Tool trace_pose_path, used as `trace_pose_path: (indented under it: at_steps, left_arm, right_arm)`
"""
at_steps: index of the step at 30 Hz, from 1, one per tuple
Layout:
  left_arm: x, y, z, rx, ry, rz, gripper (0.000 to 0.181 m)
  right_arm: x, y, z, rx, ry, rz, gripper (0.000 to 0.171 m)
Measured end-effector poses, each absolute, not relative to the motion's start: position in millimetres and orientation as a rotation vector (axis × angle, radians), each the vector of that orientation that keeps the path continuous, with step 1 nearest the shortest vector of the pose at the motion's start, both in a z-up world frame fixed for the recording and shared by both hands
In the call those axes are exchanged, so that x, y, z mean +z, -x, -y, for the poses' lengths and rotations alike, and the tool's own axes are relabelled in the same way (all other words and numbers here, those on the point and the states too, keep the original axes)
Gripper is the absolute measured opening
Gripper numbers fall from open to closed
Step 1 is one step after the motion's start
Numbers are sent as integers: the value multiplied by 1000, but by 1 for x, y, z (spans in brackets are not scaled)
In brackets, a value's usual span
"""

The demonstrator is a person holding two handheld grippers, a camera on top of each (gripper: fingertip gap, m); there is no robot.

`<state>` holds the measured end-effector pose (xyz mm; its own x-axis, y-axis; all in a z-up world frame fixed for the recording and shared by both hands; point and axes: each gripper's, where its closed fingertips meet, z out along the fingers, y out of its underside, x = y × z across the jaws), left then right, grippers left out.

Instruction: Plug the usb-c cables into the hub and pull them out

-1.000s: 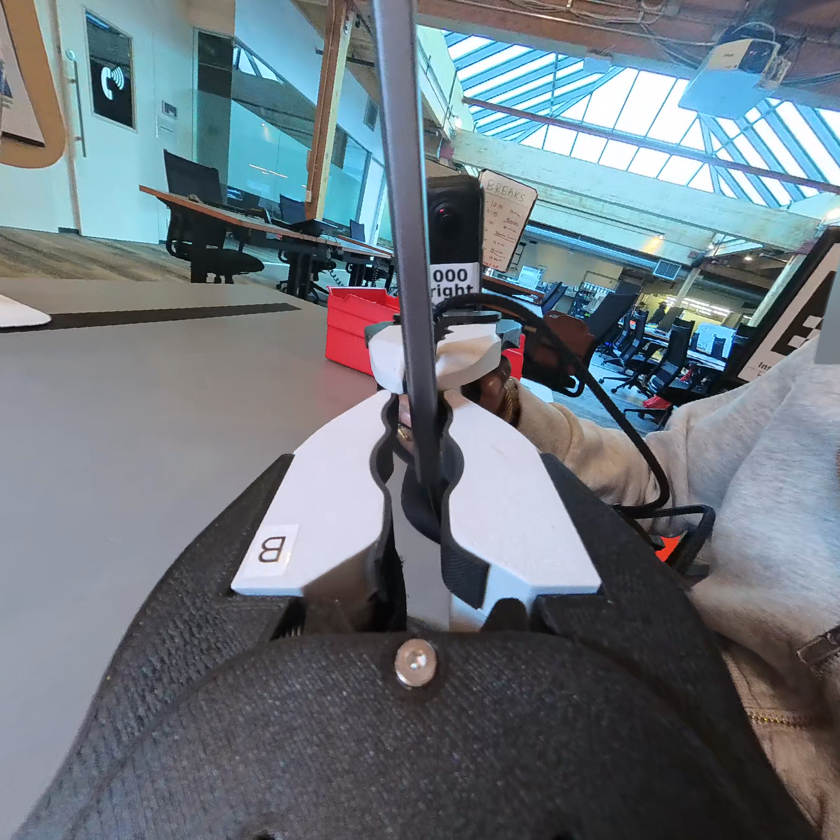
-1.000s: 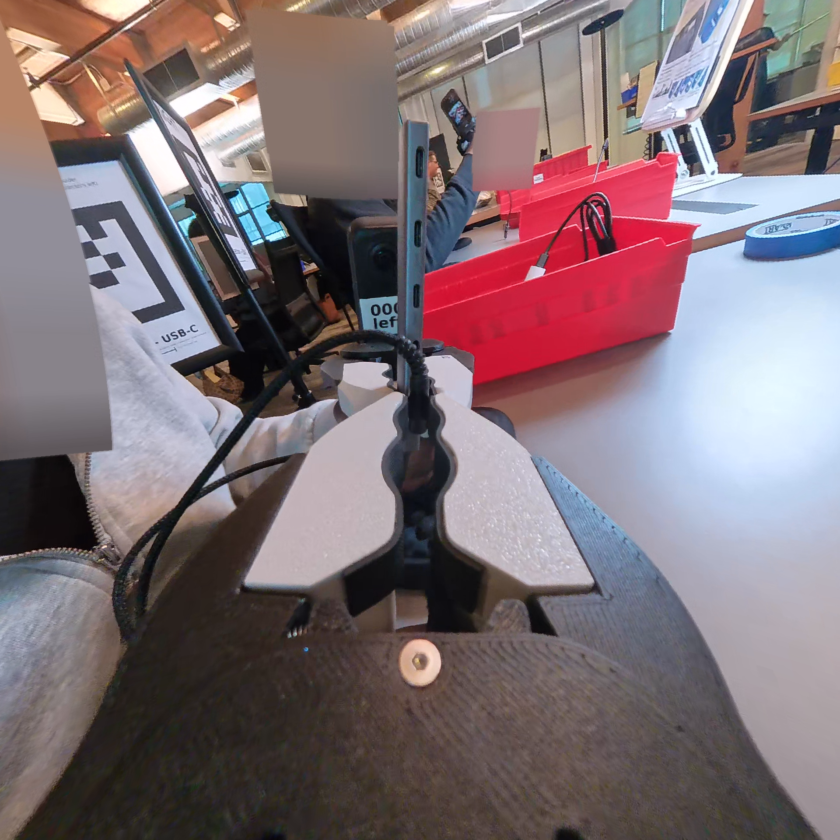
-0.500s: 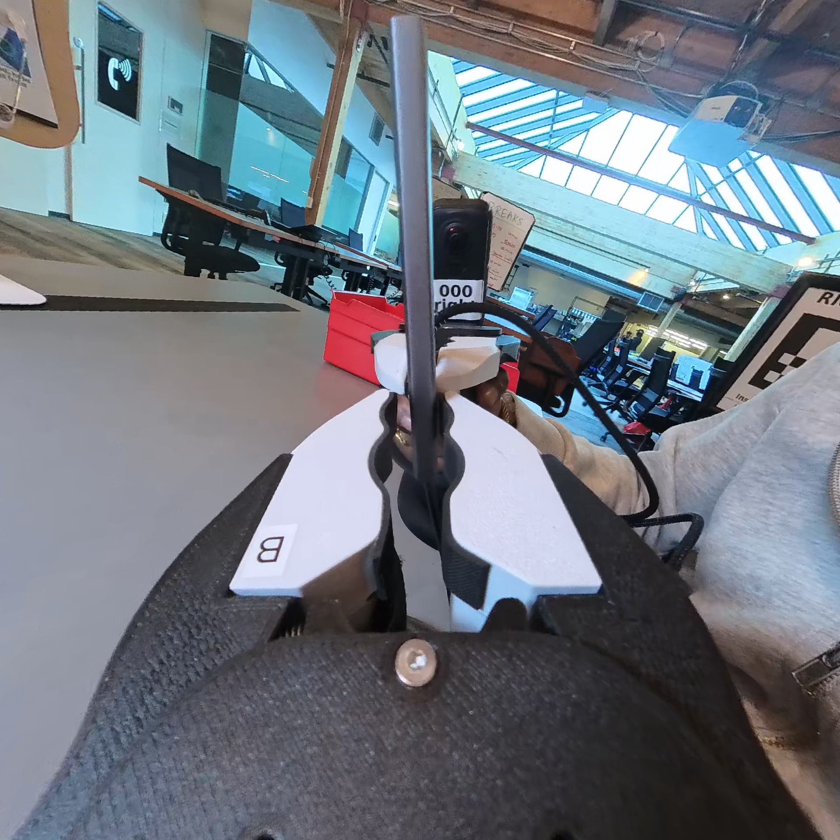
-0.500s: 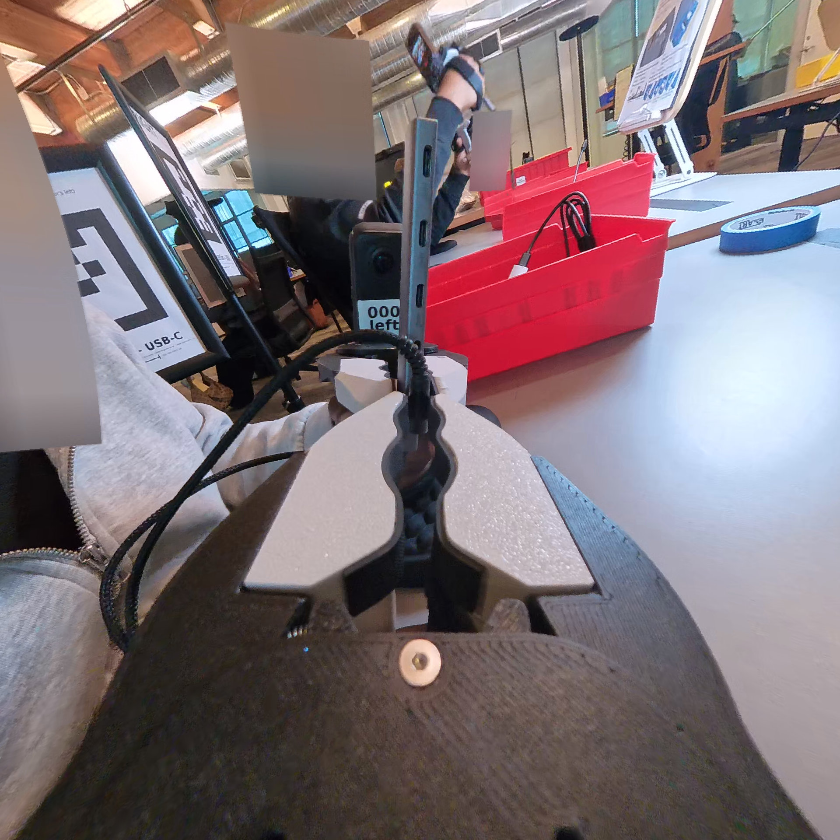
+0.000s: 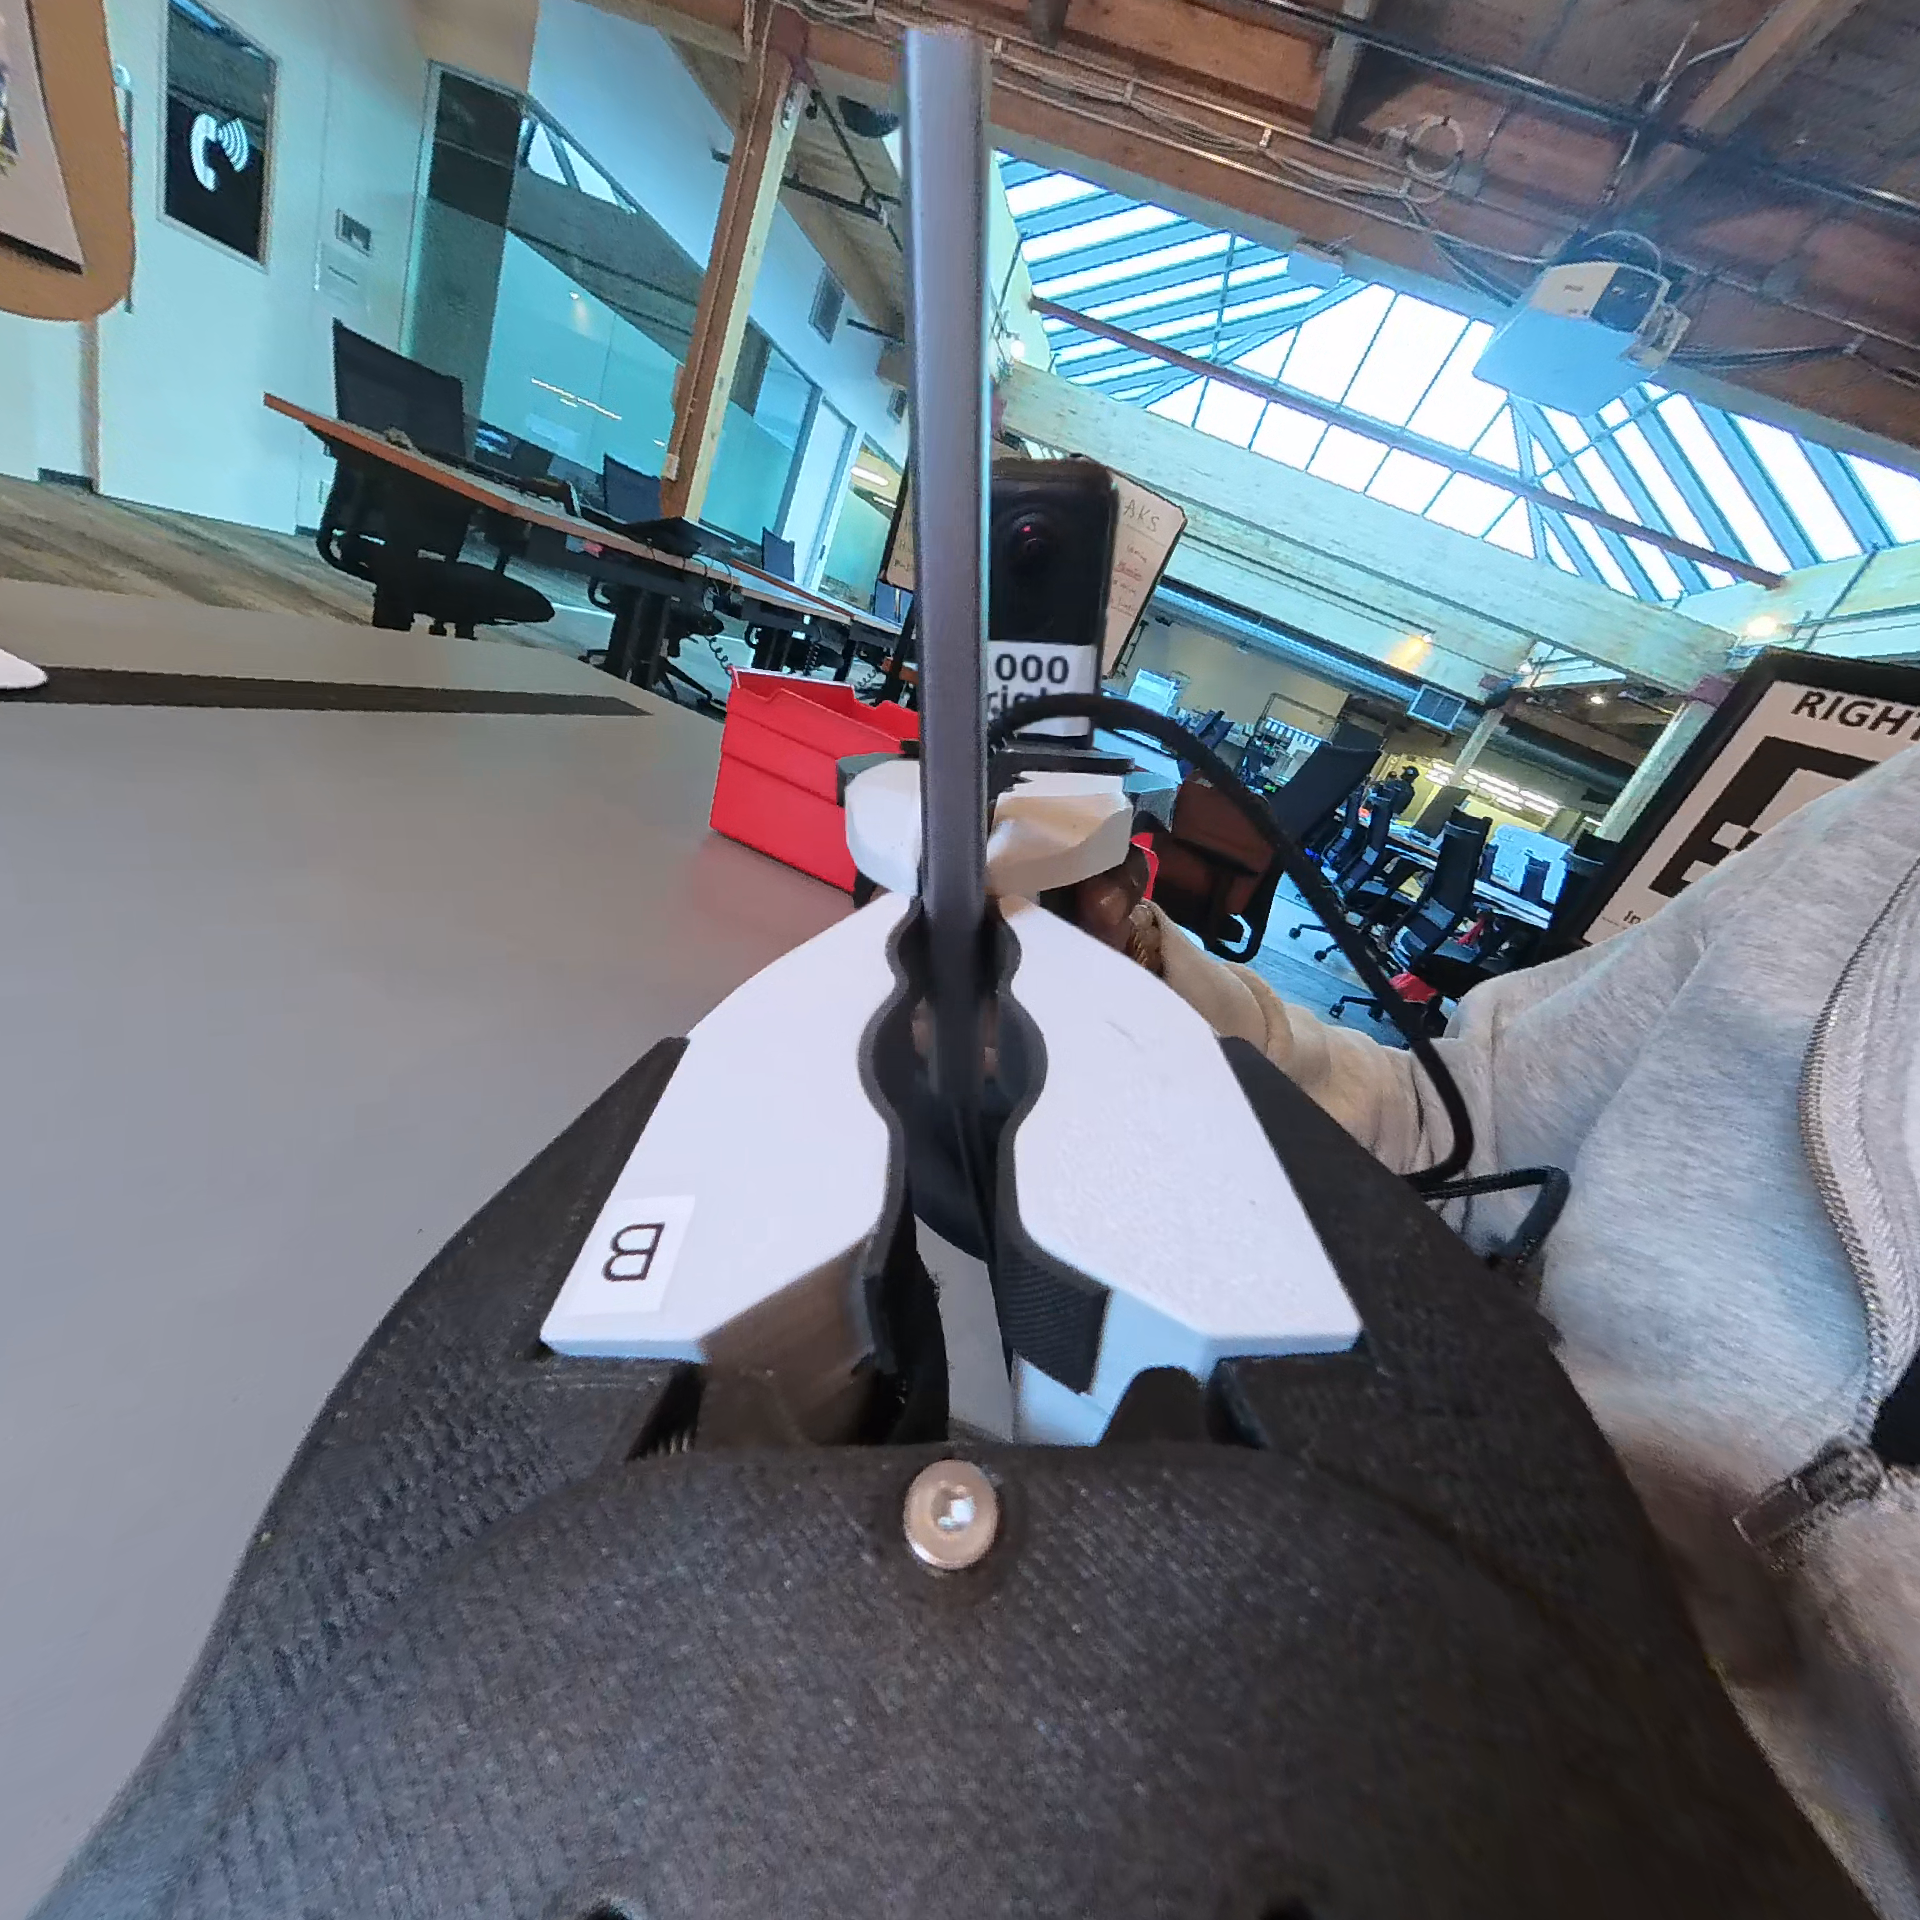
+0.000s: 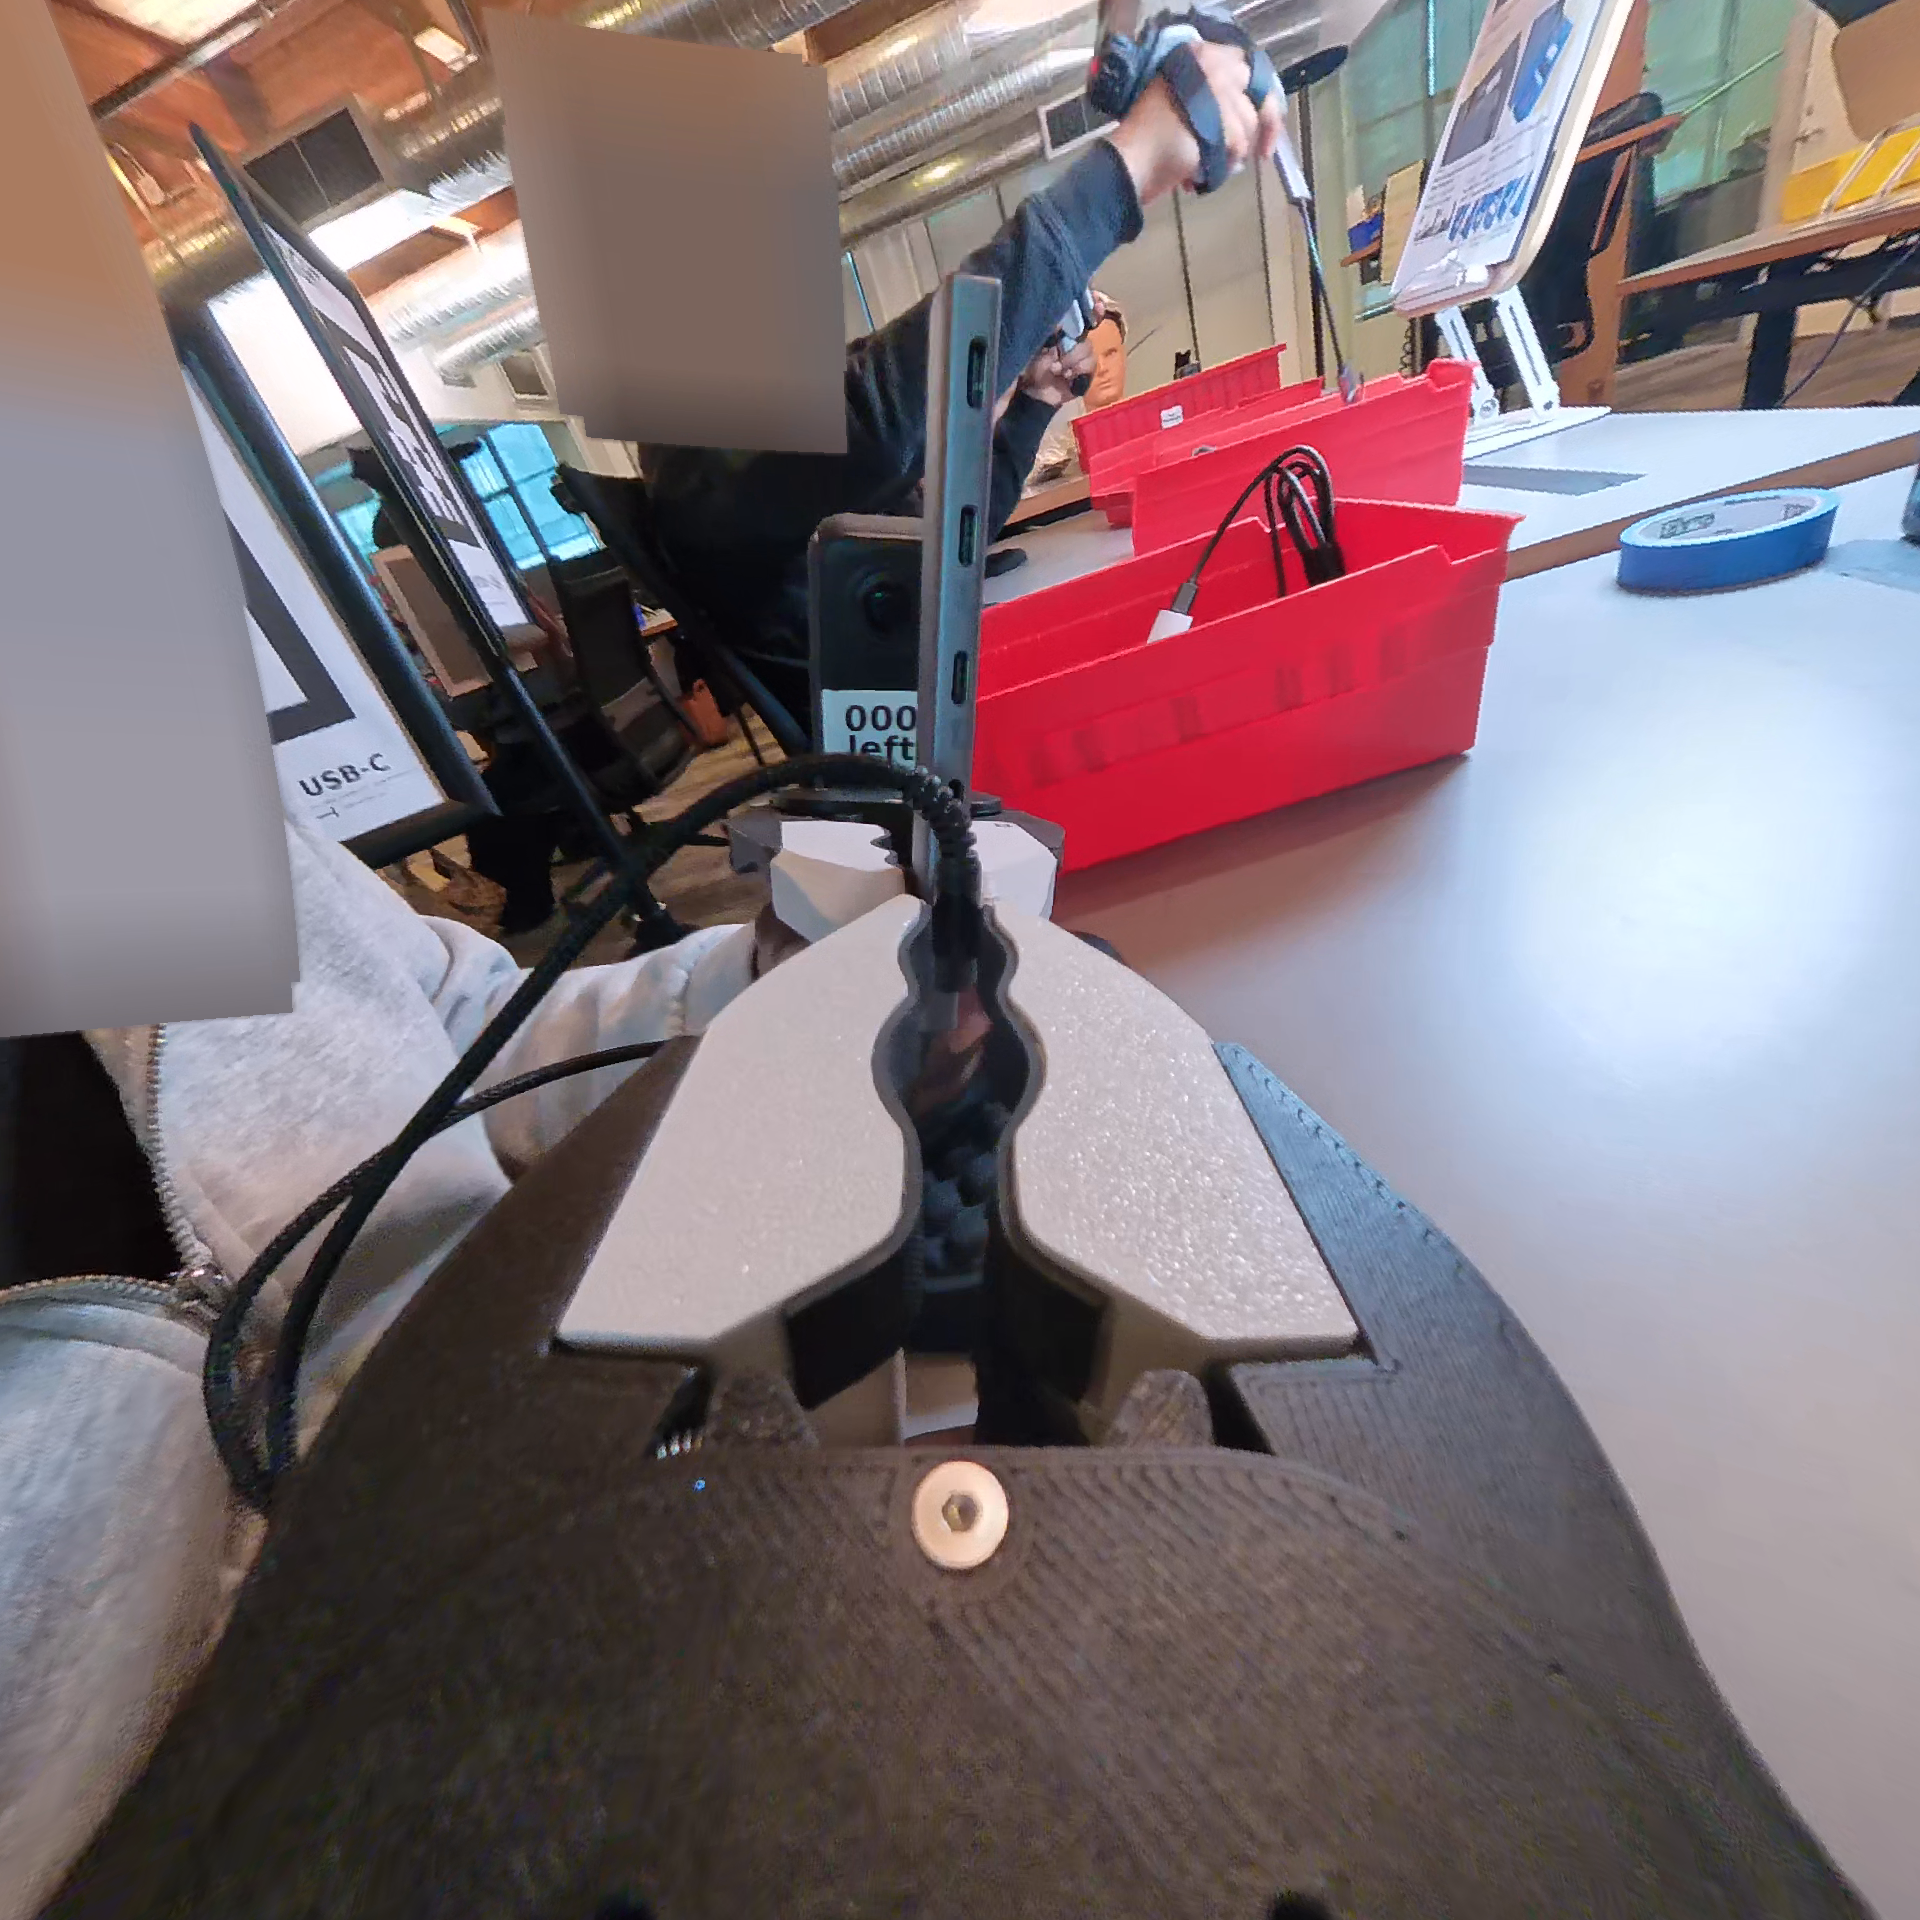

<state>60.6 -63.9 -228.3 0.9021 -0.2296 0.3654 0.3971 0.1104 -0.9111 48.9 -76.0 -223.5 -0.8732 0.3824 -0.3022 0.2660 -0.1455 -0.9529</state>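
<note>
The hub [image 5: 943, 499] is a slim dark grey bar that stands upright, edge-on, in my left gripper [image 5: 951, 925], which is shut on its lower end. In the right wrist view the hub [image 6: 961, 540] leans slightly right and shows three ports on its edge. My right gripper [image 6: 951, 925] is shut on the plug of a black braided usb-c cable [image 6: 582, 904], right at the hub's lower end. I cannot tell whether the plug sits in a port. The two grippers face each other, tips nearly touching: the right gripper [image 5: 987, 831] in the left wrist view, the left gripper [image 6: 914, 862] in the right wrist view.
A grey table [image 6: 1558, 935] lies below. A red bin [image 6: 1236, 686] holds another black cable; more red bins stand behind it, one shows in the left wrist view [image 5: 790, 790]. A blue tape roll [image 6: 1725, 535] lies far right. Framed marker signs [image 6: 343, 665] and a person's raised arm [image 6: 1091, 208] are behind. My left and right fingertips are right by each other.
Both grippers keep their hold. The hub's top end has come into the left wrist view and the hub leans more to the right in the right wrist view. The background person raised an arm.
</note>
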Motion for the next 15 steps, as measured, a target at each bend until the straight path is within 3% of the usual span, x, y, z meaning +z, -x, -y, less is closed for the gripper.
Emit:
trace_pose_path:
  at_steps: [8, 10, 12, 15]
  left_arm:
    - [-231, -52, 64, -481, 1387, 220, 10]
    - [-210, -15, 99, -530, 1100, 390, 9]
    - [-210, -3, 112, -512, 1075, 429, 10]
    - [-228, -42, 72, -418, 1366, 242, 10]
  right_arm:
    - [-233, -47, 66, 2066, 795, 2012, 4]
    - [-224, -35, -2, 2053, 1017, 1683, 0]
    - [-193, -50, -60, 2296, 1042, 1338, 0]
    - [-209, -57, -43, 2147, 992, 1499, 0]
